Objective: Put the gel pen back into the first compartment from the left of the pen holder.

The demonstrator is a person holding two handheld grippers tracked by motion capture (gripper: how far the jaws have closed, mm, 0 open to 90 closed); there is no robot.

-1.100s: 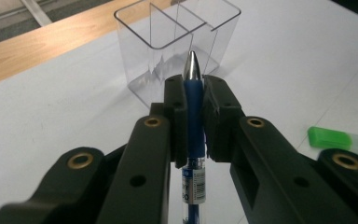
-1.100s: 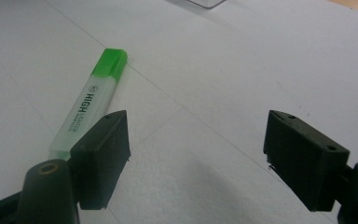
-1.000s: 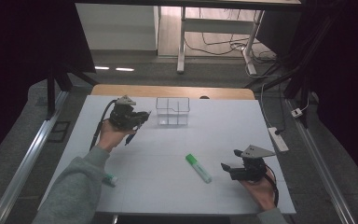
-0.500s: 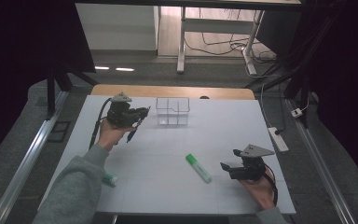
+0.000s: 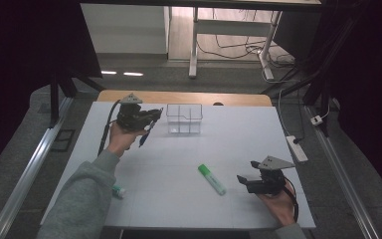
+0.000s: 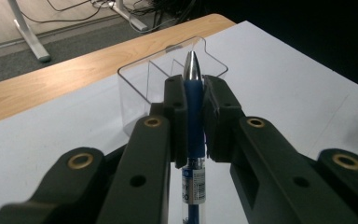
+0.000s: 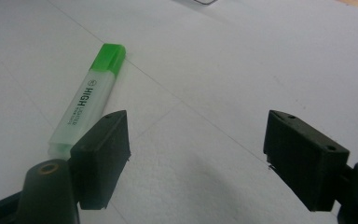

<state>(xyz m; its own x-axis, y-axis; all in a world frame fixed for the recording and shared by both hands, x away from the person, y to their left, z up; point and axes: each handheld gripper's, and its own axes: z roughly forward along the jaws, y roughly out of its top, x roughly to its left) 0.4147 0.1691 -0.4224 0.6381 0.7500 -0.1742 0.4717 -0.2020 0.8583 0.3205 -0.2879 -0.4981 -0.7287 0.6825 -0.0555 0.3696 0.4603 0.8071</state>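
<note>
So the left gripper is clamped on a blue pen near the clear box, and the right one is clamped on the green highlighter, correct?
Not quite. The right gripper is open, its jaws wide apart, with the green highlighter lying on the table beside it, as the right gripper view shows. The left gripper does clamp the blue pen near the clear box.

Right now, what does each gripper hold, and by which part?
The left gripper clamps a blue pen on its barrel below the metal tip. The right gripper is open, holding nothing.

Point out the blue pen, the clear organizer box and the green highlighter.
blue pen (image 6: 195, 105), left gripper view, on its blue barrel between the jaws.
clear organizer box (image 5: 184, 118), high view, on its front wall.
green highlighter (image 7: 86, 104), right gripper view, on its printed body.
</note>
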